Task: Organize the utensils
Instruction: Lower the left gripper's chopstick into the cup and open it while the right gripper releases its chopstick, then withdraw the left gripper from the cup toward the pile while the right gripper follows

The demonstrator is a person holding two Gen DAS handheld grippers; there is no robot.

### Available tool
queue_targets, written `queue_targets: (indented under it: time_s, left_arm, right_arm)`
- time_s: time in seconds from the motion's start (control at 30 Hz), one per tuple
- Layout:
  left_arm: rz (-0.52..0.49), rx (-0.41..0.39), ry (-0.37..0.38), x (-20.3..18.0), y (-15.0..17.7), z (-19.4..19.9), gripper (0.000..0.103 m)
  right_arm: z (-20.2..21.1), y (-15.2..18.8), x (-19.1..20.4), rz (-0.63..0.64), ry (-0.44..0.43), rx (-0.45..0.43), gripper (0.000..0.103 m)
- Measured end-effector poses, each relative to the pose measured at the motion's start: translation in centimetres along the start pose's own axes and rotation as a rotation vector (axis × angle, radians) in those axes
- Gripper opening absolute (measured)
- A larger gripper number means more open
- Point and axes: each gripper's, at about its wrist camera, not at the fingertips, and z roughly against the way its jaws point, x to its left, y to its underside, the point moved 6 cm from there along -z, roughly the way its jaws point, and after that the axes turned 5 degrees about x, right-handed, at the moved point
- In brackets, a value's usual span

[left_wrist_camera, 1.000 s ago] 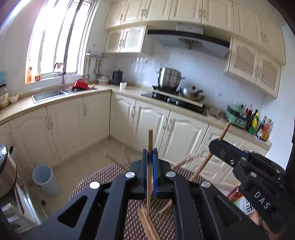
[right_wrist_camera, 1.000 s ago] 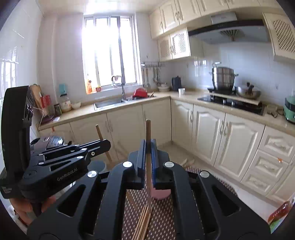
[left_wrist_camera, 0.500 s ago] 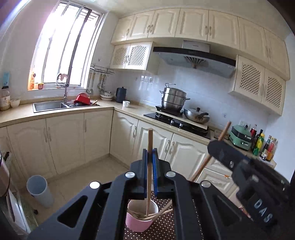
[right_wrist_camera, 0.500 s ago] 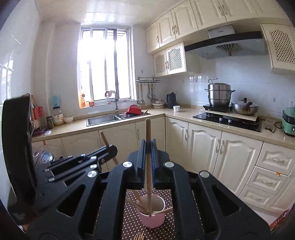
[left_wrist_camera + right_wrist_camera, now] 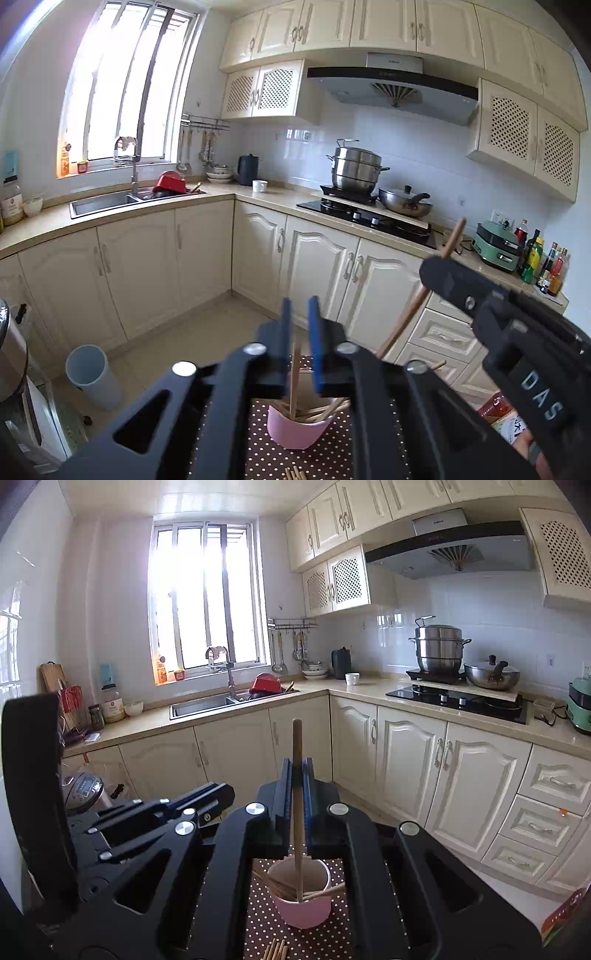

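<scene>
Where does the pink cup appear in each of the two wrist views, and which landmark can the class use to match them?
Left wrist view: the pink cup sits bottom centre, below the left gripper, partly hidden by its frame.
Right wrist view: the pink cup sits bottom centre, below the right gripper, rim fully visible.
Shared landmark: the steel steamer pot on the stove.

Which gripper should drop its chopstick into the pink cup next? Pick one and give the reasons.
Right. The right gripper is shut on a chopstick standing upright, its lower end already inside the pink cup. The left gripper has just been opening; its chopstick stands loose in the cup.
</scene>
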Motion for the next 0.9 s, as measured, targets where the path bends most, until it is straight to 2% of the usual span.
queue_targets:
  time_s: [0.07, 0.2, 0.5, 0.63, 0.9]
  left_arm:
    - [-0.004, -0.014, -0.015, 0.4, 0.2, 0.5, 0.034]
    - [0.006, -0.011, -0.014, 0.8, 0.5, 1.0, 0.034]
    - [-0.014, -0.010, -0.080, 2.0, 1.6, 2.3, 0.041]
    - [-0.011, 0.007, -0.084, 2.5, 2.2, 2.6, 0.042]
    - [-0.010, 0.014, -0.094, 3.2, 2.9, 4.0, 0.050]
  right_arm:
    - [-0.2, 0.5, 0.0, 0.001, -0.002, 0.014, 0.006]
    - [-0.7, 1.5, 0.0, -0.003, -0.007, 0.043, 0.006]
    - [-2.3, 4.3, 0.4, -0.018, -0.021, 0.136, 0.006]
    - [-2.7, 5.5, 0.7, -0.022, -0.015, 0.174, 0.006]
    - [-1.2, 5.7, 1.0, -0.030, 0.009, 0.168, 0.007]
